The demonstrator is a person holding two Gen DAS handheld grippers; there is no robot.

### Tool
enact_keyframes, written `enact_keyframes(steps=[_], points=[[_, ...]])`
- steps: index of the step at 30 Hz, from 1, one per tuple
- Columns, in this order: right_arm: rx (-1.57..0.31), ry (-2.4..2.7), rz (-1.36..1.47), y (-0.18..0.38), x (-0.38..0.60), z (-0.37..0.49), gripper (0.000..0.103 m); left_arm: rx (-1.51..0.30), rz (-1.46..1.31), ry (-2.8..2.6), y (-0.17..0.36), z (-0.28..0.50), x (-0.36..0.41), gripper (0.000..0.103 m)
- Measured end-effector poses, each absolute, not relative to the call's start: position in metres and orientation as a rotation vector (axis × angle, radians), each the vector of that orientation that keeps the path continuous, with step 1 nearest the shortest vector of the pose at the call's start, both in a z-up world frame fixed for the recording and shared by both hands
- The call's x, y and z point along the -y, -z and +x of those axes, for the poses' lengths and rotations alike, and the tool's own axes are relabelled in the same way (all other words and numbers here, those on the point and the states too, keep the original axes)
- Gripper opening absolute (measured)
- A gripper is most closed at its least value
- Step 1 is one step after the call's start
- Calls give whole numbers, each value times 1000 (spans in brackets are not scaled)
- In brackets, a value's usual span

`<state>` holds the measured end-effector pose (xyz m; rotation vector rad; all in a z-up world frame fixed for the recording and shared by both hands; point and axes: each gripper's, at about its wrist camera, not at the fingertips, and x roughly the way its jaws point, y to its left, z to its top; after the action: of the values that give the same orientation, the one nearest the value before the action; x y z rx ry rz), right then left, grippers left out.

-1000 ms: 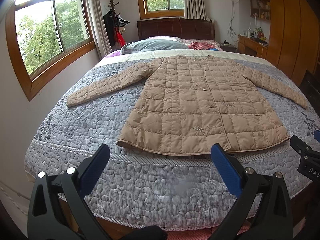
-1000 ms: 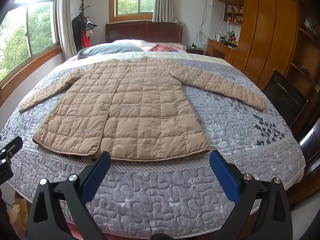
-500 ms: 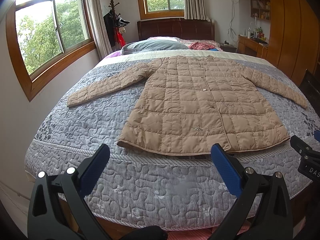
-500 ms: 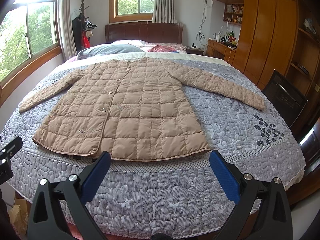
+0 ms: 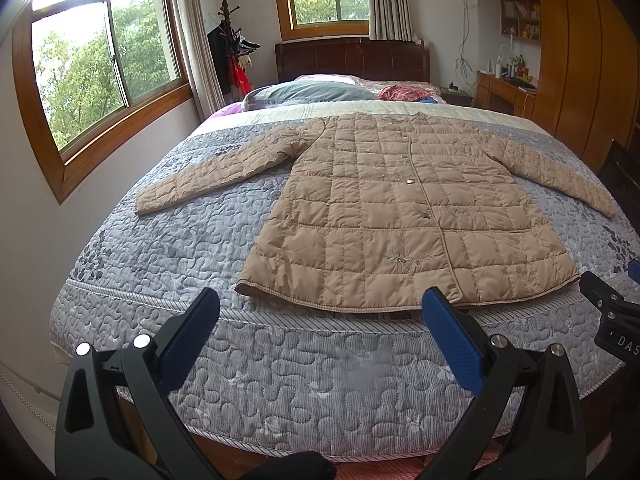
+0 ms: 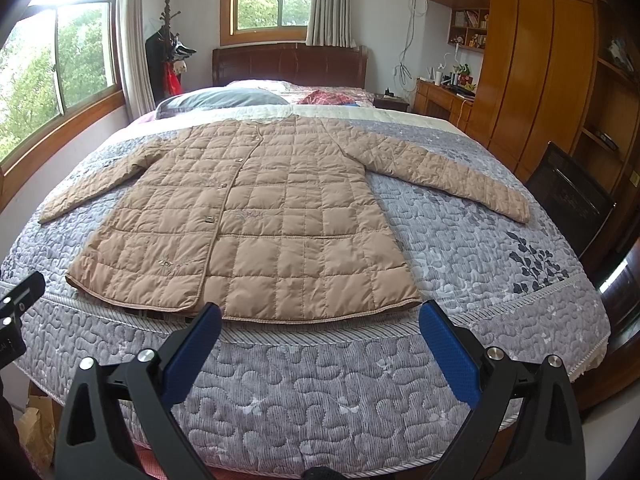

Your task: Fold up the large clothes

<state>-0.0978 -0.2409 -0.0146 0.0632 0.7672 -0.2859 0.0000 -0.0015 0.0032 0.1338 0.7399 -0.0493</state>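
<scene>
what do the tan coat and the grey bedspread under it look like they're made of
The tan coat looks like a padded synthetic shell, perhaps nylon or polyester: puffy stitched squares with a faint sheen. The grey bedspread looks like matte quilted cotton or a blend, going by its wavy stitching and printed leaves.

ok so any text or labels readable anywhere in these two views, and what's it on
"DAS": white letters on the black body of the right gripper at the edge of the left wrist view, cut off by the frame.
Books on the wall shelf: too small to read.
The quilted coat and the bedspread show no readable text.
</scene>
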Motion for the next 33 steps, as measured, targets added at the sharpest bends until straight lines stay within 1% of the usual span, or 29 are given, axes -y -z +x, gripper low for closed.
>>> enact_keyframes(steps=[25,33], points=[[-773,279,62,14,239,-92,99,-742,138,52,-6,2,0,100],[-771,252,79,18,243,-87,99,-754,145,57,2,11,2,100]])
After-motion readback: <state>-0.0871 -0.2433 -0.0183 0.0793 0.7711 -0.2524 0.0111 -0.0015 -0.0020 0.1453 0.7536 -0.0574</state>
